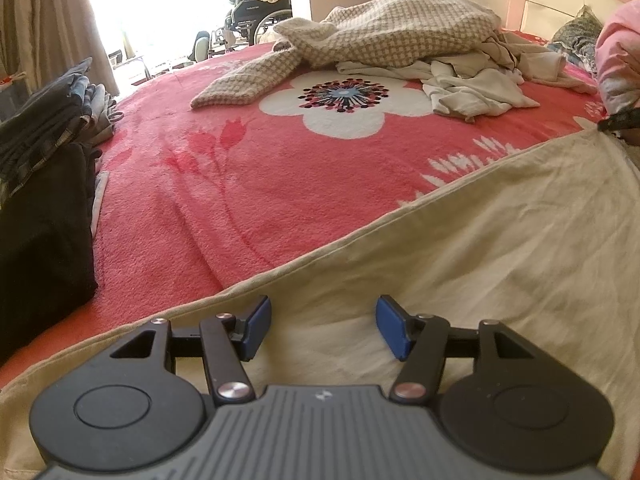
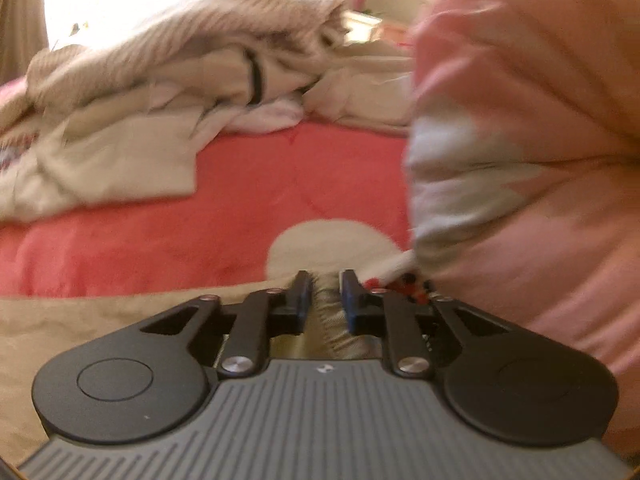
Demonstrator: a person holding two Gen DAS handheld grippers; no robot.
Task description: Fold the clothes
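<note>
A beige cloth (image 1: pixel 460 248) lies spread flat over the near part of the red flowered blanket (image 1: pixel 240 168). My left gripper (image 1: pixel 320 328) hovers just above the cloth near its front left edge, open, with nothing between its blue pads. In the right wrist view, which is blurred, my right gripper (image 2: pixel 326 296) has its jaws close together with a bunched fold of the beige cloth (image 2: pixel 80 320) filling the gap. That grip sits at the cloth's far right corner, where a dark tip (image 1: pixel 620 120) shows in the left wrist view.
A heap of unfolded clothes (image 1: pixel 400 40) with a checked beige piece on top lies at the far side of the bed. Folded dark garments (image 1: pixel 40 160) are stacked at the left edge. A pink bundle of bedding (image 2: pixel 520 120) crowds the right. A wheelchair (image 1: pixel 256 8) stands beyond the bed.
</note>
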